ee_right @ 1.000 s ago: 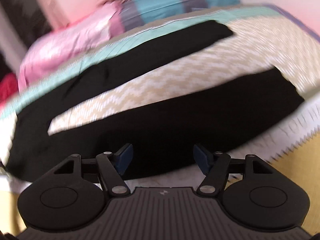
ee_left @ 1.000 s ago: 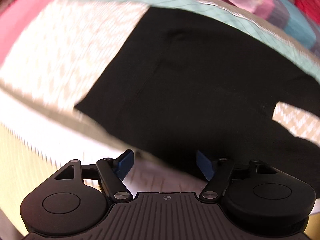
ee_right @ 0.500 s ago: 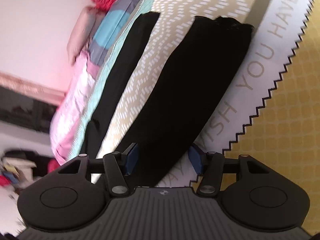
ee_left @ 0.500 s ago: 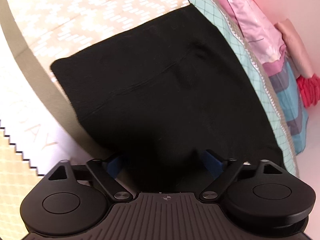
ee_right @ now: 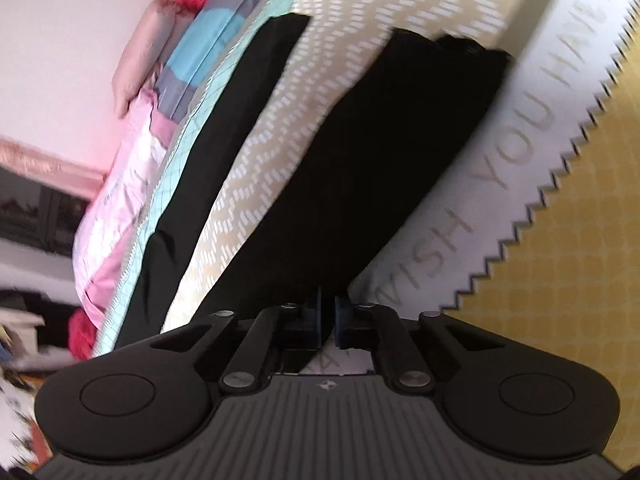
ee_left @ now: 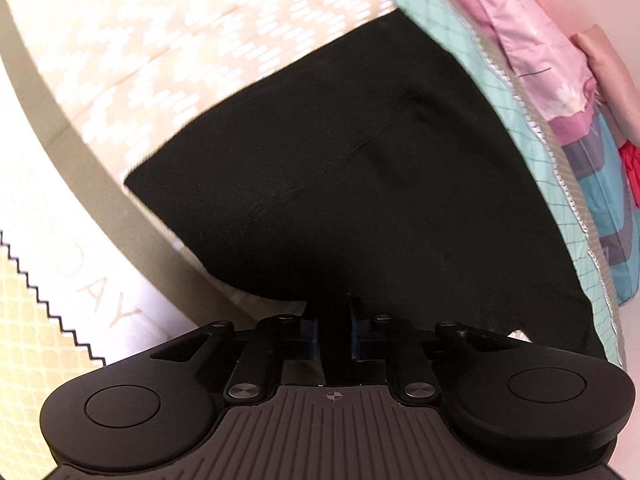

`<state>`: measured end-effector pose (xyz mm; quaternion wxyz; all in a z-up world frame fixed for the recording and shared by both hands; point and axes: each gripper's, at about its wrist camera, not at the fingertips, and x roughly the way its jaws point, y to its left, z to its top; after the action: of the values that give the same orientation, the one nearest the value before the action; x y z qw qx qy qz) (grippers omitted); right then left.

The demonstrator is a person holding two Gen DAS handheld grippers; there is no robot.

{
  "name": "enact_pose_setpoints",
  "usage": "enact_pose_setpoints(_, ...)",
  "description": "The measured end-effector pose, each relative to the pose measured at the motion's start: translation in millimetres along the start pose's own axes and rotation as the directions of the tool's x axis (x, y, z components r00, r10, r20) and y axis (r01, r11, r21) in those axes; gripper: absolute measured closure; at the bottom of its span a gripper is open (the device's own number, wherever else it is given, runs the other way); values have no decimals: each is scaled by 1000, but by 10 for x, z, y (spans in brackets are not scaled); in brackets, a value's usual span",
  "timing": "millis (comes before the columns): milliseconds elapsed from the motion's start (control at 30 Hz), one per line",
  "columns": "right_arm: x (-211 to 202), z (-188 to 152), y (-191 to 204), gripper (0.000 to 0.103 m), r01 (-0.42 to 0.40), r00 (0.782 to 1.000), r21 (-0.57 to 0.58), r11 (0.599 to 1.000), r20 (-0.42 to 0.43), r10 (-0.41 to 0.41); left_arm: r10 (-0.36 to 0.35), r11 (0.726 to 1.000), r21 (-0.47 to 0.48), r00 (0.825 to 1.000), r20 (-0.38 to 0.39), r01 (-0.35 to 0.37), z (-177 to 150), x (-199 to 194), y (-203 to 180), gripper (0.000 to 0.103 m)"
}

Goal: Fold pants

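So the black pants are spread flat on the bed, on top of a beige zigzag-print cover, with a teal strip and some pink bedding along the far side; the left hand-held gripper is pinched closed on the waist-end edge of the fabric. The right hand-held gripper is clamped on the edge of the nearer leg; the other leg lies well apart, beside the teal strip.
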<state>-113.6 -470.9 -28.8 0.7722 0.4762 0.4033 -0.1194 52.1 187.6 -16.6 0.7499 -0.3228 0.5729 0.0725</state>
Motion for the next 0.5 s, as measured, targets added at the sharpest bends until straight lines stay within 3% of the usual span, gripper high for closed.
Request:
enact_pose_setpoints(167,-33,251,250,96,-69,998,-18,997,11,69,-52,998,27,998,38,51,153,-196,-168,27)
enact_pose_setpoints(333,163,740,754,96,-112,993,-107,988,12,114,-110,992,75,991,71,104,490,-254,-505,27)
enact_pose_setpoints(500,755,1389,1247,96,-72,997,-183,980,-16,70,-57,984,174,996,67,45,929,57,-1005,29)
